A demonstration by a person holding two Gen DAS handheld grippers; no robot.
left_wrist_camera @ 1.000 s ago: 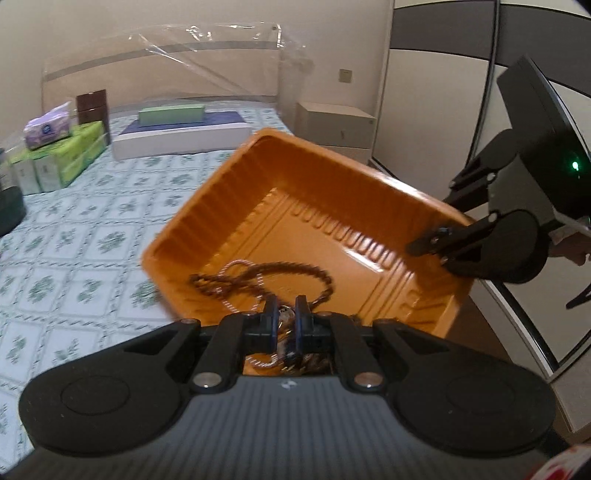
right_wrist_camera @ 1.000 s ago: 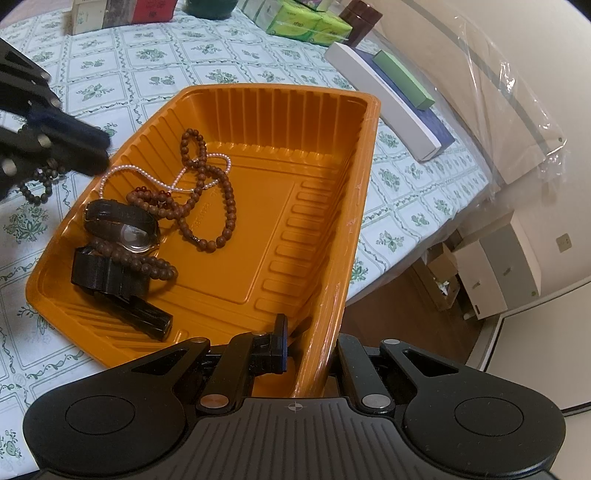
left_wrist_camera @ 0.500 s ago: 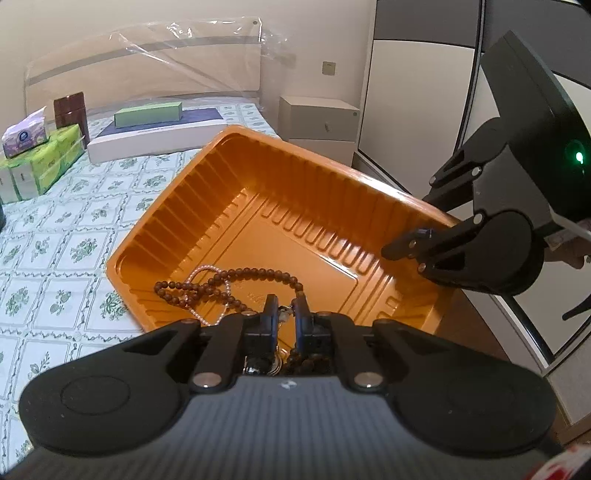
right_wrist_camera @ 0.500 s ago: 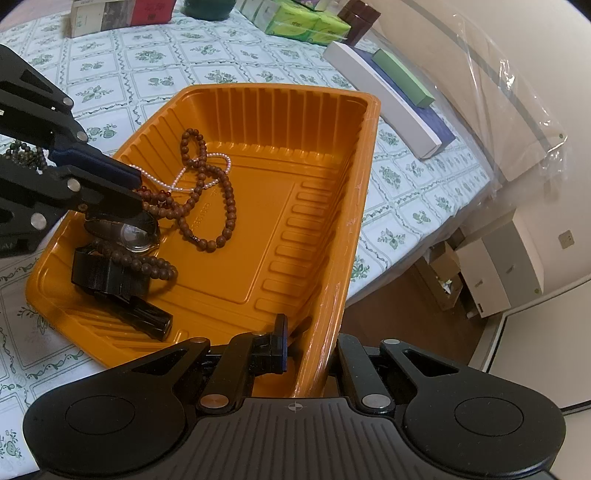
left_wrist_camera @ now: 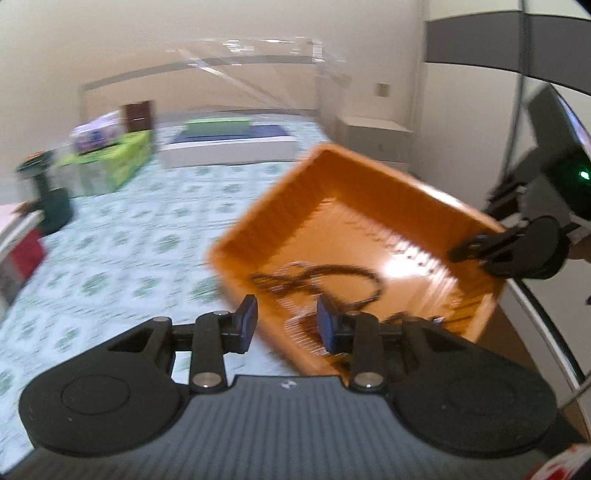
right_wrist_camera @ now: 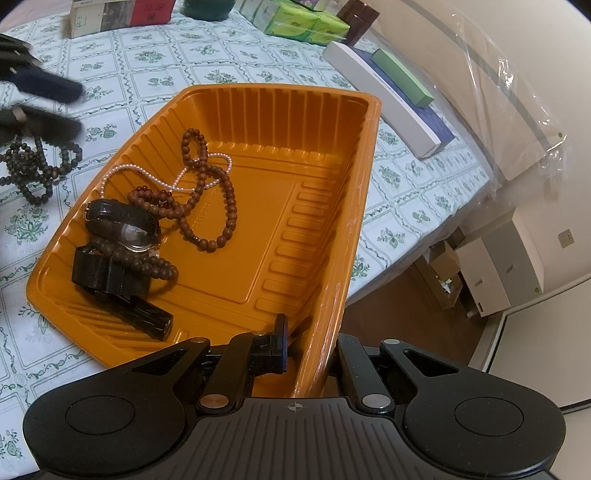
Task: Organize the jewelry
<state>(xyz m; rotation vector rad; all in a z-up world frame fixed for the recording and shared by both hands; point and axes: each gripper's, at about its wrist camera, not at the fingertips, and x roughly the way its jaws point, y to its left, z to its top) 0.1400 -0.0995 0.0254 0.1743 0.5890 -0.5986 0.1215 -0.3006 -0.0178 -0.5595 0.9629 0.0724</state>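
While the left wrist view is smeared by motion, the right wrist view is sharp, so most detail comes from there.

Right gripper [right_wrist_camera: 308,349]: pinching the near wall of the orange tray [right_wrist_camera: 332,258], one finger [right_wrist_camera: 281,341] inside the tray, the other outside it.
Left gripper [left_wrist_camera: 286,323]: fingers spread apart with nothing between them, at the tray's corner; it shows as a dark blur at the far left of the right wrist view.
Tray contents: brown bead strand [right_wrist_camera: 207,192], thin pearl chain [right_wrist_camera: 162,175] under it, wristwatch [right_wrist_camera: 125,225], black strap [right_wrist_camera: 107,273] (a second bead loop lies across it), black tube [right_wrist_camera: 147,315].
Outside the tray: dark bead necklace [right_wrist_camera: 35,162] on the floral cloth [right_wrist_camera: 118,85], just below the left gripper.
Farther off: green tissue packs [right_wrist_camera: 306,24], long white box [right_wrist_camera: 380,98] with a green box [right_wrist_camera: 402,77] on it, boxed item [right_wrist_camera: 122,14].
Writing: a stamped code on the tray floor and print on the far boxes, probably too small to read.
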